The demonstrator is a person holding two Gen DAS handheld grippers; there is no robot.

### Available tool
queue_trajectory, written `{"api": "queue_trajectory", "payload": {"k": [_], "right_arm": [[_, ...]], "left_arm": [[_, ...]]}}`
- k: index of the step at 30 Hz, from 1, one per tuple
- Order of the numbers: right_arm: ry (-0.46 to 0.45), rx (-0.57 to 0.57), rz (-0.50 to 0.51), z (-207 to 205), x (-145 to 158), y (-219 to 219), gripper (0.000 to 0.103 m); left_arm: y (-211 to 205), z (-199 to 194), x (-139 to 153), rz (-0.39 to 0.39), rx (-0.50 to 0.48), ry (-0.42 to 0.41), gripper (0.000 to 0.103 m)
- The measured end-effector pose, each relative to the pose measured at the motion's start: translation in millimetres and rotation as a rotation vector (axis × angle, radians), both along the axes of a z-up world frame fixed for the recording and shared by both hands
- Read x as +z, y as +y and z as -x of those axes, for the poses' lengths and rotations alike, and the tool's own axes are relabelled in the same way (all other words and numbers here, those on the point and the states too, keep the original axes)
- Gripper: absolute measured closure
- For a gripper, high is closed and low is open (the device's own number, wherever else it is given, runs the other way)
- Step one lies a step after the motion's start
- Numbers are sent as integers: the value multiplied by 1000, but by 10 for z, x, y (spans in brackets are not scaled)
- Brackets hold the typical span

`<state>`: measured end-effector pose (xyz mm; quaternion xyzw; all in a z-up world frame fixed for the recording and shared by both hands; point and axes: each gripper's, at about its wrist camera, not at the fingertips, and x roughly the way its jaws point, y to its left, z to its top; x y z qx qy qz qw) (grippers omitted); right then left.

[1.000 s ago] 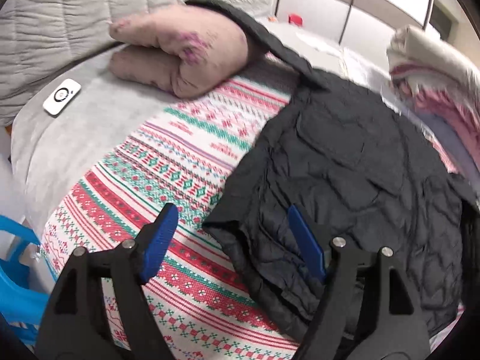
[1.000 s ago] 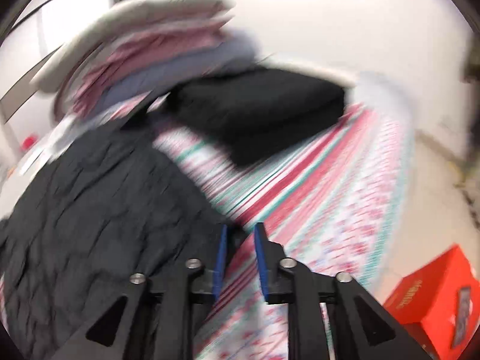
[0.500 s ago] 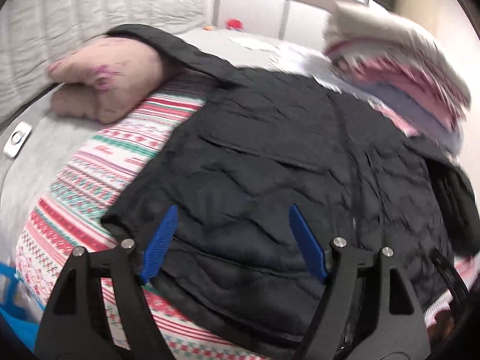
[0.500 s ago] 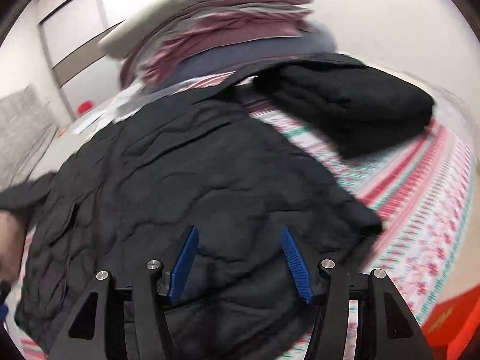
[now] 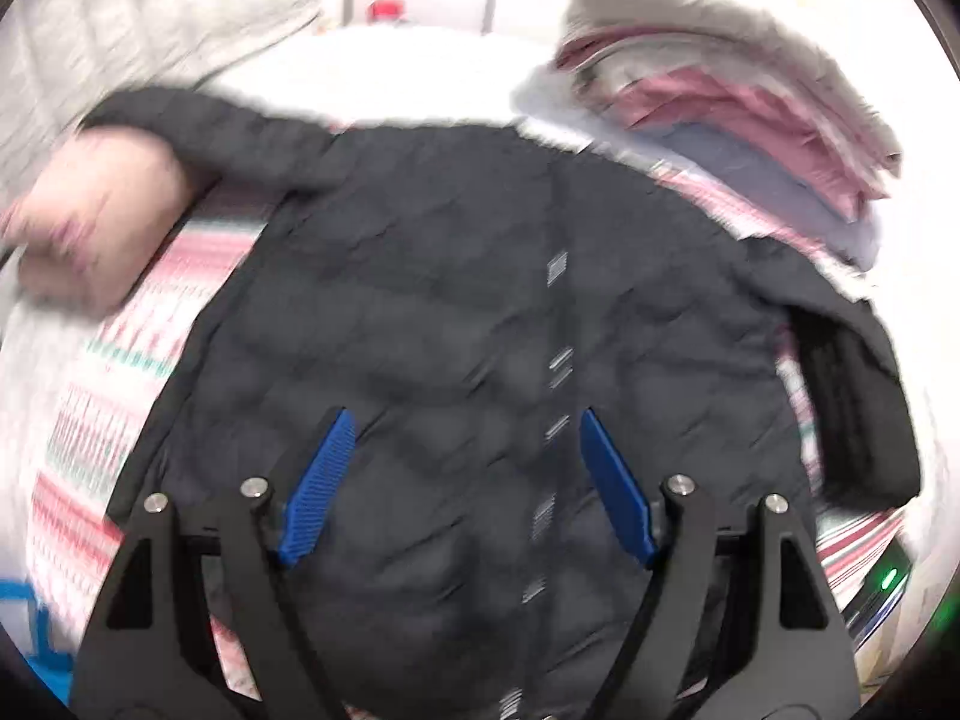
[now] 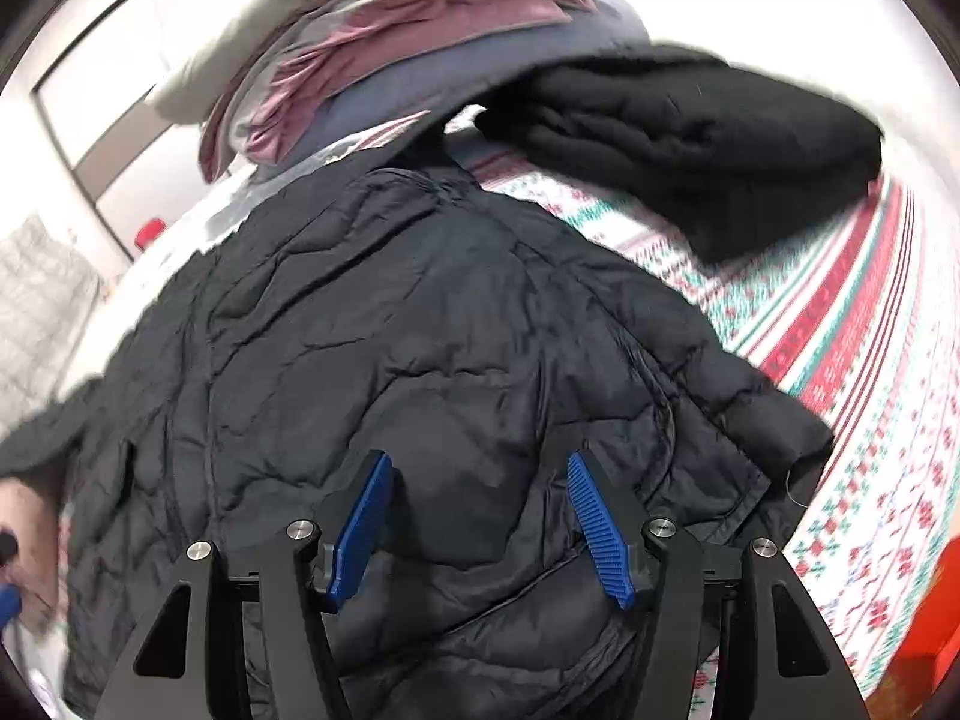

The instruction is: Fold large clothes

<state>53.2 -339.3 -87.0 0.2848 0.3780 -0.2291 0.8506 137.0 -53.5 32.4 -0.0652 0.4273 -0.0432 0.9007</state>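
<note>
- A black quilted jacket [image 6: 420, 360] lies spread on the bed's red, green and white patterned blanket [image 6: 840, 330], one sleeve reaching over a pink pillow [image 5: 102, 222].
- The left tongs [image 5: 465, 486] hang over it, jaws wide apart and just opened further, nothing between them.
- The right tongs [image 6: 480, 516] hang over its lower part, jaws apart after opening, empty.
- A folded black garment [image 6: 720, 144] and a stack of folded bedding [image 5: 720, 90] lie beyond.
</note>
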Motion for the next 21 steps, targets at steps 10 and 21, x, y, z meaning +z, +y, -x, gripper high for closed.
{"api": "queue_trajectory", "payload": {"k": [10, 21], "right_arm": [[-126, 18, -25, 174, 303, -484, 41], [-293, -214, -96, -716, 937, -2590, 34]], "left_arm": [[259, -436, -1180, -45, 73, 209, 13], [591, -488, -1106, 65, 126, 213, 12]]}}
